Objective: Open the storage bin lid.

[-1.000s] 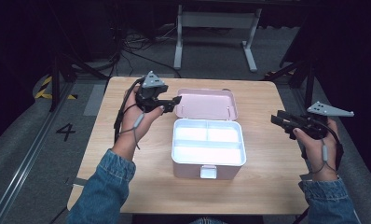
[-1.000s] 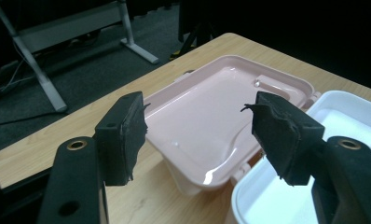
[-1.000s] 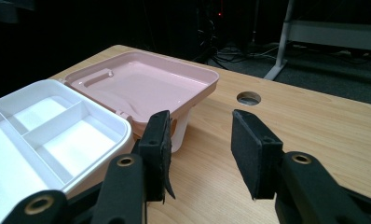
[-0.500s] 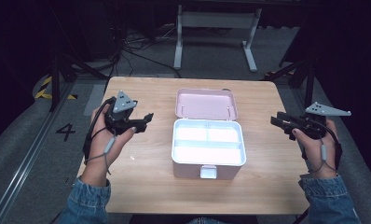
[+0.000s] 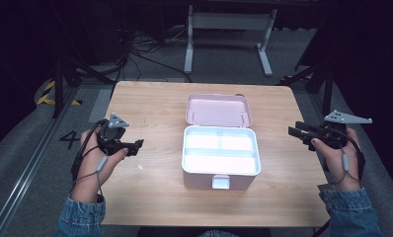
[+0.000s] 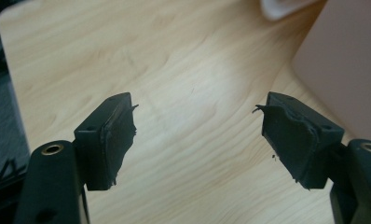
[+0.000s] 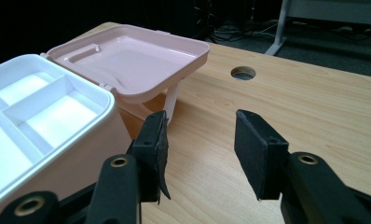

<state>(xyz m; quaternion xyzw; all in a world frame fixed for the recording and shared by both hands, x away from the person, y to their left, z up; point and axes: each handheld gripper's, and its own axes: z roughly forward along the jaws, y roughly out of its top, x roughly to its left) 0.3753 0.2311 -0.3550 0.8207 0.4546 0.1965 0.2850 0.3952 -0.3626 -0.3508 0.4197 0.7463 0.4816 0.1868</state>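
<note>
an open pink box (image 5: pixel 221 148) sits mid-bench (image 5: pixel 150 103), the left claw (image 5: pixel 135 144) and right claw (image 5: pixel 294 132) flanking it, both just widened, gaping and empty.

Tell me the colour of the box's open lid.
Pale pink; the lid shows best in the right gripper view, laid back behind the white tray.

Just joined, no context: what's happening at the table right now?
A person sits at a wooden table with a claw in each hand. A pink box stands in the middle with its lid swung fully open toward the back, showing a white divided tray with nothing in it. The left claw is at the left of the box, its jaws just opened wider, nothing between them. The right claw hovers at the table's right edge, jaws also apart and holding nothing. Neither touches the box.
</note>
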